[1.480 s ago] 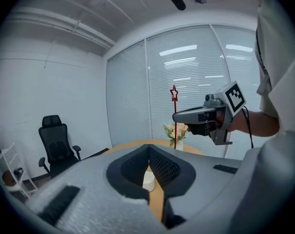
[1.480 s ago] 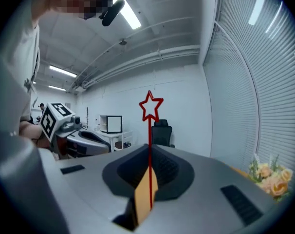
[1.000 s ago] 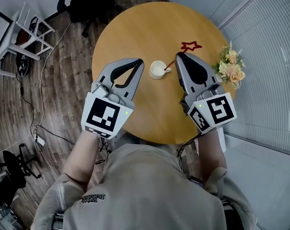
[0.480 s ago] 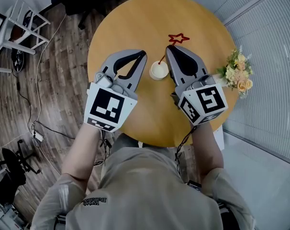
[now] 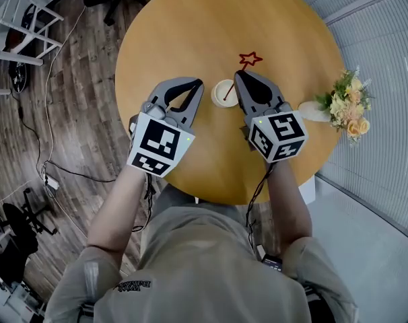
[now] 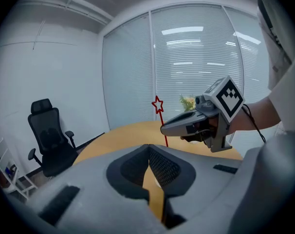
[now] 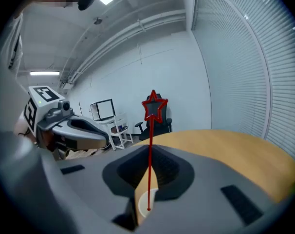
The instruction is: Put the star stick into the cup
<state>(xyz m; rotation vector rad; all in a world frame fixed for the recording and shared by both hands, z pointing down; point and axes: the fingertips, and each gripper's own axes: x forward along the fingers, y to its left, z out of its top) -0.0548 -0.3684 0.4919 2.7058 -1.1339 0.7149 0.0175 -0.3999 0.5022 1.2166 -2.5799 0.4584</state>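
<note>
A small white cup [image 5: 219,90] stands on the round wooden table [image 5: 190,25]. The red star stick [image 5: 250,59] leans up and away from it, its lower end inside the cup mouth. My right gripper [image 5: 238,75] is shut on the stick's shaft just right of the cup. In the right gripper view the star stick [image 7: 153,106] rises between the tips of my right gripper [image 7: 150,147], with the cup [image 7: 143,204] below. My left gripper [image 5: 198,83] is shut and empty, just left of the cup. In the left gripper view, the star stick [image 6: 158,104] shows beyond my left gripper [image 6: 148,147].
A vase of flowers [image 5: 349,110] stands at the table's right edge, near the blinds. A white rack [image 5: 22,19] and cables lie on the wooden floor to the left. A black office chair [image 6: 50,135] stands beyond the table.
My right gripper carried the star stick left to the cup, and its lower end now sits in the cup mouth. My left gripper closed in on the cup's left side.
</note>
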